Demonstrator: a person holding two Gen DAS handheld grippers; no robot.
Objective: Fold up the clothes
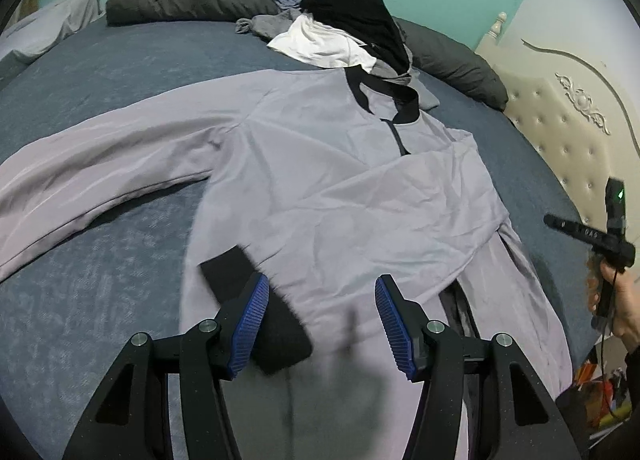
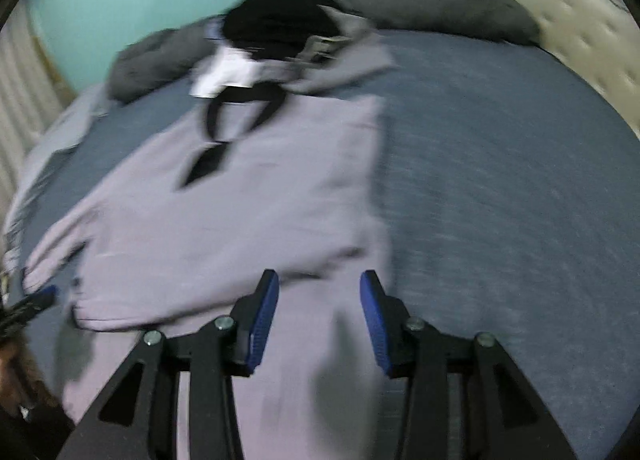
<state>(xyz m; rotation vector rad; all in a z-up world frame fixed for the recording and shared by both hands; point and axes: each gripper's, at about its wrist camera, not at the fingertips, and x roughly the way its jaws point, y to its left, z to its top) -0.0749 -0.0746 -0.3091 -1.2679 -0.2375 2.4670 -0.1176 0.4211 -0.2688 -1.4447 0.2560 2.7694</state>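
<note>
Lavender long-sleeve top [image 1: 320, 180] lies flat on the blue bed [image 1: 120, 60], directly ahead of and under both tongs. 1 sleeve is folded across the chest, its black cuff [image 1: 256, 300] just beside the left tongs' left pad; the other sleeve stretches far left. Left tongs [image 1: 322, 324] spread, pinching nothing, above the hem area. Right tongs [image 2: 319, 320] spread too, empty, over the top's lower edge; that view is blurred. Beyond the collar: pile of clothes [image 1: 344, 28], grey pillow [image 1: 452, 60], cream headboard [image 1: 560, 132] at right.
</note>
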